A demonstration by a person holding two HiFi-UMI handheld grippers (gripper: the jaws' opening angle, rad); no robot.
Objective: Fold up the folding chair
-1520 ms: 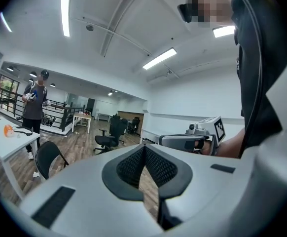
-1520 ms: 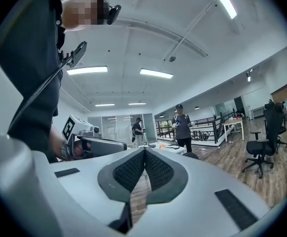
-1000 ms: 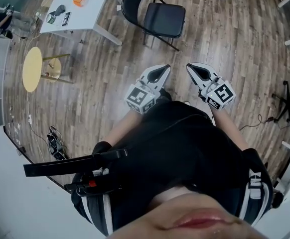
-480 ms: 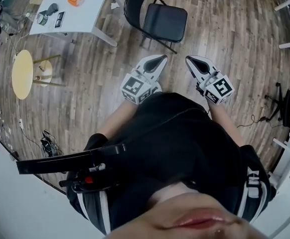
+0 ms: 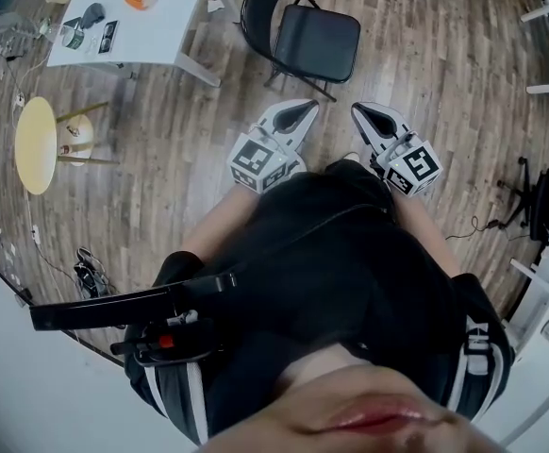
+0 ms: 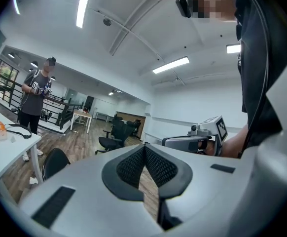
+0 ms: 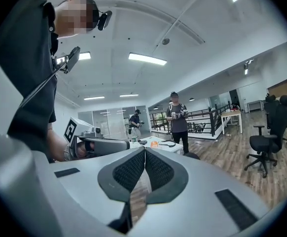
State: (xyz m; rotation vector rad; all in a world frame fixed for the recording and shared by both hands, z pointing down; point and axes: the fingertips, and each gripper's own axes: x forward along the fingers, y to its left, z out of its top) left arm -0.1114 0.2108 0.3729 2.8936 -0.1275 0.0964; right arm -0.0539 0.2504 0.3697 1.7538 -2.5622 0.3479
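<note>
So the folding chair (image 5: 317, 41) is standing unfolded on the wood floor, just beside the white desk (image 5: 161, 28) and a little ahead of both grippers. The backrest is upright on the desk side, and the seat front points right in the head view. The left gripper (image 5: 303, 113) and right gripper (image 5: 363, 115) both have their jaws clenched on nothing. It looks like a stiff tube frame, probably lightish. Best bet is holding the backrest's top rail and tipping up the seat's front edge.

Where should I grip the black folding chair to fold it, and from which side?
Probably the seat's front edge, on the folding chair's right in the head view, away from the backrest. The chair stands open, seat flat, so lifting there swings it toward the backrest.
</note>
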